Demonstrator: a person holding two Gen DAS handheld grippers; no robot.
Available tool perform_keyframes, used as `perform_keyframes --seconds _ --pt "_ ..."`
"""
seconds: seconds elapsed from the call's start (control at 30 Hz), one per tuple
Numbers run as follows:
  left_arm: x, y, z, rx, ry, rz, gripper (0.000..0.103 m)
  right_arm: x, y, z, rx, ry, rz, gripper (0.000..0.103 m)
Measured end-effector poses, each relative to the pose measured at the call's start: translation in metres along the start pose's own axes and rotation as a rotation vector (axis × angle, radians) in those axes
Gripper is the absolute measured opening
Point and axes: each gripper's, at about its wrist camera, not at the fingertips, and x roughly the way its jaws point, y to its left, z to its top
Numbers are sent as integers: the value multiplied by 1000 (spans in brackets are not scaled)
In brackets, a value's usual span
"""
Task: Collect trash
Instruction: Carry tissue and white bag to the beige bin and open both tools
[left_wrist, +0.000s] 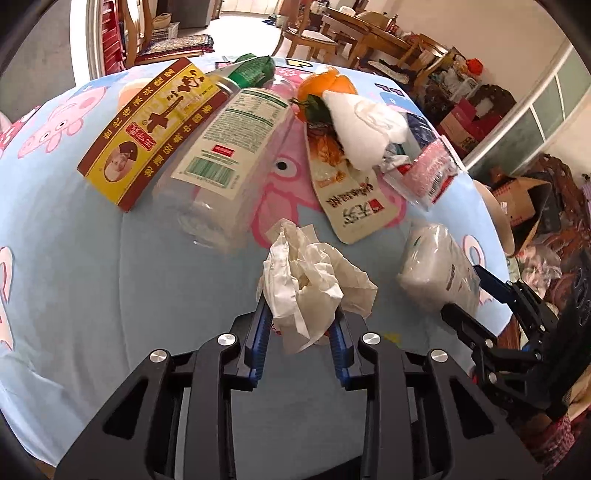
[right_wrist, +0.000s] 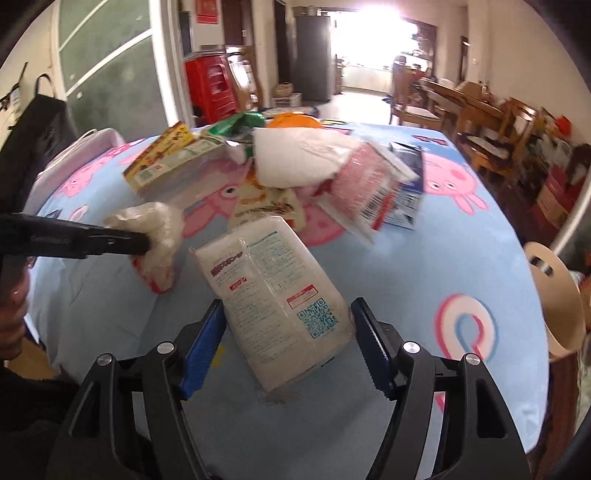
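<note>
On the light blue cartoon-pig tablecloth (left_wrist: 92, 295), trash lies scattered across the far half; two pieces sit near.

Left gripper (left_wrist: 301, 317): jaws narrow, blue pads pinching the base of a crumpled white tissue wad (left_wrist: 310, 277) at near centre. The wad stands up between the fingers. Light, soft, crushable; it will deform rather than slip, so a low bite through the bulk of it looks adequate.

Right gripper (right_wrist: 288, 332): jaws wide, straddling a white plastic-wrapped tissue pack (right_wrist: 273, 295) at near right. Left pad seems to touch the wrap; right pad stands just beside it, and I cannot tell whether it presses. Not yet a firm hold, by my judgement. The pack is light and squashy, with glossy film likely slick; best taken across its short width, mid-body, not by loose film at the end.

Further trash, far side: a clear plastic bottle (left_wrist: 225, 158) lying down, green cap, white nutrition-style label with barcode, print too small to read. Left of it, a yellow and brown cardboard box (left_wrist: 147, 129) with Chinese characters and a portrait. A cream pouch (left_wrist: 347, 199) bearing Chinese writing and a red logo.

Pack label shows red Chinese heading, blue QR code, fine print illegible.
</note>
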Motion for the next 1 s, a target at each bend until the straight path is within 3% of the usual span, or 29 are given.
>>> perform_keyframes --seconds 0.1,0.2,0.3,0.4,0.5,0.6,0.73,0.83,0.93,0.97,1.0 --pt "-5 -6 2 22 -10 0 28 -6 -10 -1 48 -11 13 65" --pt "-14 -15 5 51 -31 -28 28 -24 -24 3 131 -92 72 65" --pt "-21 -33 15 101 -60 -51 28 -25 -41 3 198 -123 75 65" --pt "-13 -64 36 163 -51 -79 28 -19 -72 -3 298 -117 57 65" --pt "-2 -111 61 259 -38 -117 28 -31 -117 -6 423 -181 50 65" --pt "12 -167 89 358 -33 -176 28 -53 -177 -9 525 -268 -53 65" --pt "57 -270 132 508 -21 -243 29 -64 -259 -18 663 -303 -230 65" --pt "106 -341 156 569 35 -310 31 -54 -310 -29 730 -282 -325 65" --pt "155 -392 163 577 120 -320 34 -36 -352 -41 795 -233 -368 69" --pt "168 -401 164 567 138 -317 41 -30 -362 -46 819 -233 -361 72" --pt "179 -407 165 557 152 -312 57 -23 -369 -51 843 -228 -365 76"
